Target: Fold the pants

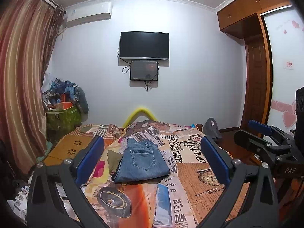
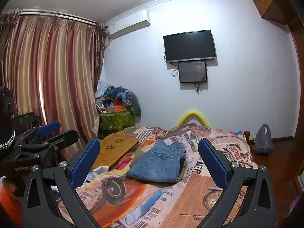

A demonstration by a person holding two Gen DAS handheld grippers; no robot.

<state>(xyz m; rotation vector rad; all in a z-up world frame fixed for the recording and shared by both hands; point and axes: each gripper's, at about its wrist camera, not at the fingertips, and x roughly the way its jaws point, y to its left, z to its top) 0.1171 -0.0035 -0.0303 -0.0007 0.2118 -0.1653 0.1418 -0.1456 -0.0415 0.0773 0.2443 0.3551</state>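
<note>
The jeans (image 1: 141, 161) lie folded on the bed (image 1: 199, 180); both claws, left claw (image 1: 152, 159) and right claw (image 2: 149, 163), gape wide, empty. Folding looks finished; next, withdraw.

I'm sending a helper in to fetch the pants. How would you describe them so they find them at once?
Start at the bed with the newspaper-and-car print cover. Near its middle lie the folded blue denim jeans, back pocket up, partly over an olive-green cloth. Nothing else on the bed is plain blue denim.
</note>
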